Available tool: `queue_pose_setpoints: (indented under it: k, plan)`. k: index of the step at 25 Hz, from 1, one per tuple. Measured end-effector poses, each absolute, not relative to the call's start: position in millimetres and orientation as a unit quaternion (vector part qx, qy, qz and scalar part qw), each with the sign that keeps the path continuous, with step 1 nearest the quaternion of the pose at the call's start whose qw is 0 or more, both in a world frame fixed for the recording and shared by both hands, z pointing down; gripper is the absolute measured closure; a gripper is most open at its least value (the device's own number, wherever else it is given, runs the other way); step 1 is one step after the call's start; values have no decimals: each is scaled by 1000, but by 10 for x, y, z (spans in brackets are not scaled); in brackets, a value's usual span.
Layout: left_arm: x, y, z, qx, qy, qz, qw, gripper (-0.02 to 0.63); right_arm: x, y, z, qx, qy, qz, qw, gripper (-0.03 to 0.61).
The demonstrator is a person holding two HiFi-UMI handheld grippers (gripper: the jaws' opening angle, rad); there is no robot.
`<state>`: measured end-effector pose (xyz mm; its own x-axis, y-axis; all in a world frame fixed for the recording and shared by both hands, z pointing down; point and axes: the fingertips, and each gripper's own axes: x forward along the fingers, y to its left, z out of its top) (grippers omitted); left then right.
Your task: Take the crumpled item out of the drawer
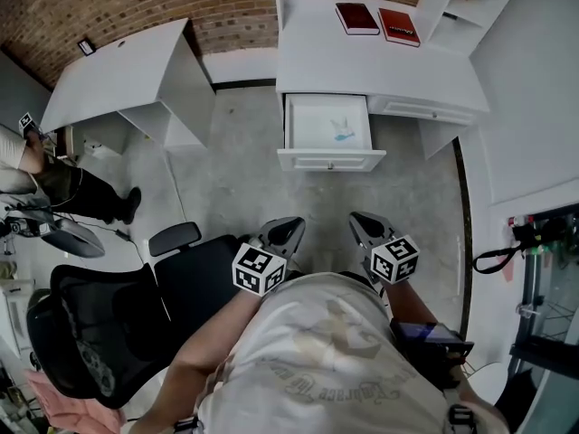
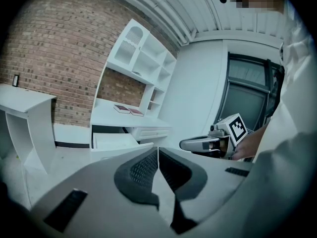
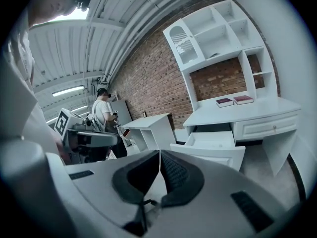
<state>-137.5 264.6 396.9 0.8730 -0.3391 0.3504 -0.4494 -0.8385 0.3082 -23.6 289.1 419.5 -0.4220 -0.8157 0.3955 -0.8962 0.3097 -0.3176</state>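
A small crumpled blue-and-white item [image 1: 344, 131] lies inside the pulled-out white drawer [image 1: 298, 127] of the desk [image 1: 362, 61] ahead. The drawer [image 2: 113, 141] shows small in the left gripper view, and the drawer [image 3: 213, 142] also in the right gripper view; the item is hidden there. My left gripper [image 1: 291, 231] and right gripper [image 1: 359, 222] hang side by side close to my body, well short of the drawer. Both are shut with nothing between the jaws, which touch in the left gripper [image 2: 158, 158] view and in the right gripper [image 3: 160, 163] view.
Two red books [image 1: 376, 21] lie on the desk top under a white shelf unit [image 1: 461, 7]. A second white desk [image 1: 127, 75] stands at the left, a black office chair [image 1: 118, 319] beside me. Another person [image 1: 54, 174] stands at the far left.
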Motion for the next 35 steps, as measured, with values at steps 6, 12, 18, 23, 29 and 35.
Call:
queue_pose_setpoints:
  k: [6,12,18,23,29,35]
  plan:
    - [-1549,2588,4038,949,-203,144,196,586,-340,2828,4273,549,-791,257,82,554]
    - [-1696,2537,4086,950,-197,142,197,586,-495,2808,4321,558,-783,261,83,554]
    - [-1813,2490,4111,948,-204,137,200,586,-570,2745,4348,558,-782,264,89,554]
    - [-1941,2435,4124,946,-215,131,204,586,-684,2612,4292,549,-791,254,94,554]
    - [-2040,2370,4113,944,-225,128,206,586,-753,2527,4305,544,-793,254,101,554]
    - [-2091,2218,4089,942,-236,121,203,586,-722,2357,4279,545,-794,248,101,554]
